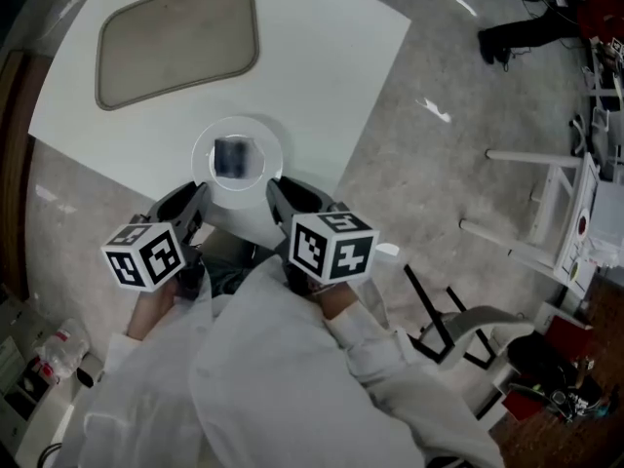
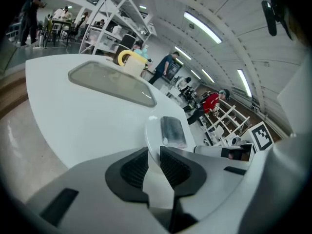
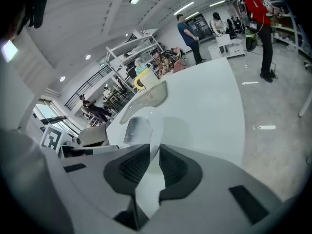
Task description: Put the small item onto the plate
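A small dark item in clear wrap point(image 1: 232, 157) lies flat in the middle of a round white plate point(image 1: 205, 154) near the front edge of the white table point(image 1: 322, 57). My left gripper point(image 1: 191, 206) hangs just short of the plate's near left rim, my right gripper point(image 1: 283, 195) just short of its near right rim. In the left gripper view the item point(image 2: 173, 130) rests on the plate point(image 2: 152, 130) beyond the jaws point(image 2: 153, 155), which stand a narrow gap apart with nothing between them. The right gripper point(image 3: 154, 152) shows the same narrow empty gap, with the plate point(image 3: 155, 123) and item point(image 3: 136, 128) ahead.
A grey rimmed tray point(image 1: 178, 39) lies at the table's far side, with a yellow roll point(image 2: 129, 60) behind it. White frames point(image 1: 546, 203) and a chair point(image 1: 458, 330) stand on the floor to the right. People stand among shelves in the background.
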A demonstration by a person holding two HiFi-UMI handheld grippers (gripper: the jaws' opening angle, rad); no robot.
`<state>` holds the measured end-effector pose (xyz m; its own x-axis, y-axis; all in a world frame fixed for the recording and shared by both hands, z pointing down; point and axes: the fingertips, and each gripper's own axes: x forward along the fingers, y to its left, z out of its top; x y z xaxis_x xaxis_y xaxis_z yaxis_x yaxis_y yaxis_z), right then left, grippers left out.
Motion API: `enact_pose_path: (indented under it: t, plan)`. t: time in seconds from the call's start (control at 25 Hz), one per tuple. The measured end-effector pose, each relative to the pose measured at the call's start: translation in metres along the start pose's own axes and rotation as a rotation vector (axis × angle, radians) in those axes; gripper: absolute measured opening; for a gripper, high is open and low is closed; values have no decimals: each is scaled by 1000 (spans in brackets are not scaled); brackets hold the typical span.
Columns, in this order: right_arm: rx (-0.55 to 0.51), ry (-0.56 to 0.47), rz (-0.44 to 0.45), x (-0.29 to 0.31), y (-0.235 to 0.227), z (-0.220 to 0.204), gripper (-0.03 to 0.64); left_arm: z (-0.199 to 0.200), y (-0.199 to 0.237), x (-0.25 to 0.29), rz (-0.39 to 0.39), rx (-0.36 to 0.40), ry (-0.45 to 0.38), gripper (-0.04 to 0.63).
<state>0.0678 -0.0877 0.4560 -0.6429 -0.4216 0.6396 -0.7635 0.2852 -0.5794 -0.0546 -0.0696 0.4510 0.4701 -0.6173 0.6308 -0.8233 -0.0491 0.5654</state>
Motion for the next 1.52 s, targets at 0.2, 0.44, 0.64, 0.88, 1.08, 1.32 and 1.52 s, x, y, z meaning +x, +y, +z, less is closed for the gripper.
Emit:
enact_pose_path:
  t: [0.2,0.44,0.64,0.88,1.08,1.32,1.52]
  plan:
    - [-6,1,31,7,8,7,67,4,6,-6,21,-19,-34,63]
    - [-33,11,51,18,24,12,64,10,19,-15,44,-29,-46,64]
    - [-19,4,49,44,42,22,64,28,48,-16,29,-32,-19,67]
    - [-3,-14,29,74,56,42,64,63,74,-12,19,-5,0,67]
    - [3,-25,18,103,67,65,64,97,97,-4,1,29,11,67]
    - [-16,-56,1,137,78,104,64,145,119,9,-32,74,17,67]
    - [-9,-90,-17,163,82,139,64,185,134,25,-43,97,13,67]
